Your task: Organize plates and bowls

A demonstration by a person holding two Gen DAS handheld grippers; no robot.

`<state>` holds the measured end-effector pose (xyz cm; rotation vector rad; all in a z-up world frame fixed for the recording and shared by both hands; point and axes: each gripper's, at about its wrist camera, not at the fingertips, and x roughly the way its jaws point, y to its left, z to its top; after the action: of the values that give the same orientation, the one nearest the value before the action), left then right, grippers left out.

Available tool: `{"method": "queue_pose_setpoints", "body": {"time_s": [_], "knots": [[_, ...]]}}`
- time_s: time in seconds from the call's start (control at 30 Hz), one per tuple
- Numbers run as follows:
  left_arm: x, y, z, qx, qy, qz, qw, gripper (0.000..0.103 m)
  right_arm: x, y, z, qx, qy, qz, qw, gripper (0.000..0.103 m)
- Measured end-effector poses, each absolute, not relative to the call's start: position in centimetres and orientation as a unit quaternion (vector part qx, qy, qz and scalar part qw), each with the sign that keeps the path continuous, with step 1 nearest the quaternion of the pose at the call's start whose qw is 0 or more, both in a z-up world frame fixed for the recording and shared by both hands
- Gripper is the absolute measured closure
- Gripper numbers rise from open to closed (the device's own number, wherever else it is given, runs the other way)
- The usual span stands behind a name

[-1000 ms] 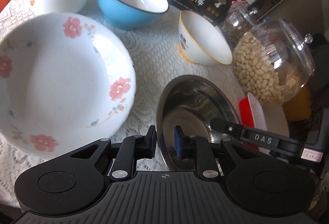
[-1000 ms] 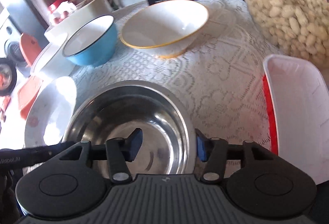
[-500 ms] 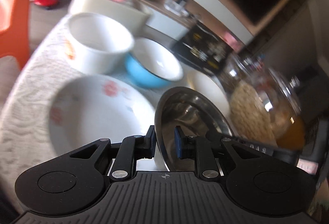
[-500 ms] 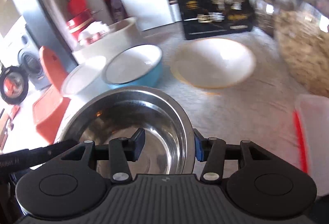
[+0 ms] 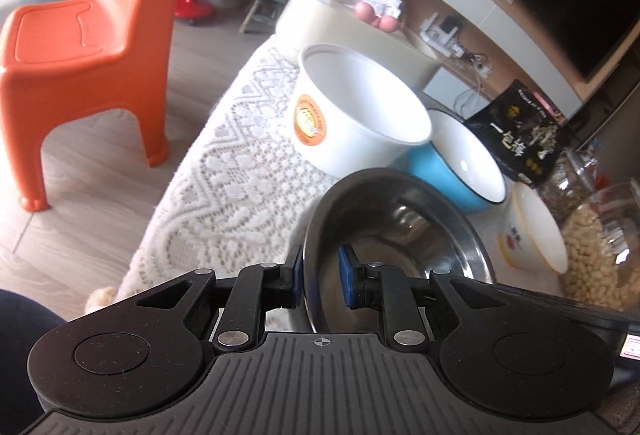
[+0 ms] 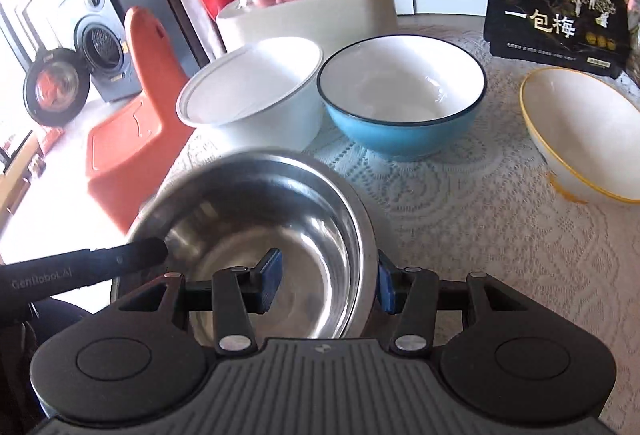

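While both tongs pinch it, the shiny round stainless-steel bowl [image 6: 256, 219] hangs tilted above the lace-covered table [image 6: 500, 235]. The left gripper [image 5: 322, 277] nips its near-left rim, blue pads [image 5: 345, 277] either side; the right gripper [image 6: 328, 281] clamps the right rim. Inside it is bare, mirror-bright metal. Beyond stand an empty white plastic tub with an orange label [image 5: 360, 115], an empty blue bowl with white inside [image 6: 400, 95] and a tipped yellow-rimmed white bowl [image 6: 580, 131]. Farther right, a clear glass jar holds pale beans [image 5: 592, 255].
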<state>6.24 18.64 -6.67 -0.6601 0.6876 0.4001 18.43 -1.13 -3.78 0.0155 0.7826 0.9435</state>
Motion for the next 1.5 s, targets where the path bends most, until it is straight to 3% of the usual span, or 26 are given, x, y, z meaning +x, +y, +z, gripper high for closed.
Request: {"method": "queue_pose_setpoints", "body": {"time_s": [0.23, 0.37, 0.4, 0.63, 0.7, 0.77, 0.8, 1.03, 1.17, 1.5], "knots": [[6.5, 18.1, -6.4, -0.281, 0.332, 0.212, 0.875, 0.082, 16.8, -1.9, -3.2, -0.027, 0.311, 0.440, 0.842, 0.051], [6.5, 18.3, -6.7, -0.275, 0.344, 0.225, 0.869, 0.077, 16.4, -2.8, -2.4, -0.022, 0.279, 0.433, 0.857, 0.034], [6.6, 18.3, -6.8, -0.276, 0.347, 0.226, 0.867, 0.076, 16.4, -3.0, -2.4, -0.020, 0.274, 0.427, 0.862, 0.034], [7.4, 18.3, -7.8, -0.287, 0.366, 0.218, 0.858, 0.076, 18.6, -3.4, -4.9, 0.013, 0.332, 0.414, 0.847, 0.034], [7.7, 18.2, -8.0, -0.290, 0.367, 0.214, 0.857, 0.076, 19.5, -3.1, -6.1, 0.029, 0.366, 0.419, 0.830, 0.039], [8.0, 18.1, -8.1, -0.286, 0.370, 0.216, 0.857, 0.076, 20.3, -2.7, -7.2, 0.044, 0.397, 0.433, 0.808, 0.054], [8.1, 18.1, -8.2, -0.283, 0.372, 0.217, 0.857, 0.076, 20.6, -2.6, -7.6, 0.052, 0.409, 0.439, 0.798, 0.055], [9.1, 18.2, -9.2, -0.291, 0.391, 0.216, 0.846, 0.075, 20.4, -2.4, -7.7, 0.048, 0.403, 0.453, 0.794, 0.057], [10.3, 17.3, -8.8, -0.278, 0.398, 0.206, 0.850, 0.062, 20.1, -3.0, -7.8, 0.040, 0.395, 0.446, 0.802, 0.057], [13.5, 14.6, -9.1, -0.263, 0.411, 0.154, 0.859, 0.062, 21.7, -6.9, -8.7, 0.071, 0.404, 0.413, 0.813, 0.057]]}}
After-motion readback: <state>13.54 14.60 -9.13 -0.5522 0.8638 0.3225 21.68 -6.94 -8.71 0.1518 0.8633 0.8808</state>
